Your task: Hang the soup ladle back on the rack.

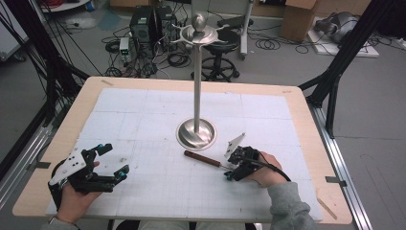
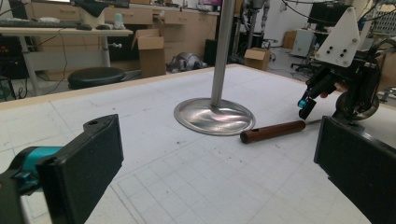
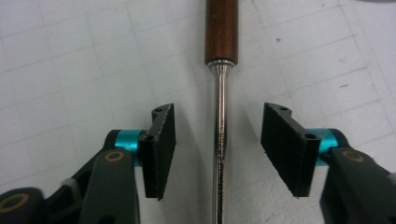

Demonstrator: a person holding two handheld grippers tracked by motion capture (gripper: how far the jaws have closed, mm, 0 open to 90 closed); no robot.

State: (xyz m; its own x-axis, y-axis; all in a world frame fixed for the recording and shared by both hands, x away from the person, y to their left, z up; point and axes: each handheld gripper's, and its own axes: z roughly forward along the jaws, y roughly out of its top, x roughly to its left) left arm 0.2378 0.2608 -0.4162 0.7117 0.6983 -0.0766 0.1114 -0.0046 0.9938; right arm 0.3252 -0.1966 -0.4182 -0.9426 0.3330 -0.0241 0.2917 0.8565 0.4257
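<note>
One tool with a brown wooden handle (image 1: pixel 197 157) and a thin metal shaft lies flat on the tabletop (image 1: pixel 143 115), toward the near edge, just beside the round base of the one metal stand (image 1: pixel 196 133). The right hand-held gripper (image 3: pixel 218 140) straddles the shaft, pads clear of it on both sides. The left hand-held gripper (image 1: pixel 112 160), spread wide and empty, rests near the near left corner.

tool (image 3: pixel 219 130): metal shaft runs off the bottom edge and wooden handle off the top edge in the right gripper view, both ends unseen | high view: shaft tip by the stand base (image 1: pixel 196 135) hidden under the right gripper (image 1: pixel 233 168) | stand pole (image 2: pixel 223 51): top cut off in left gripper view
</note>
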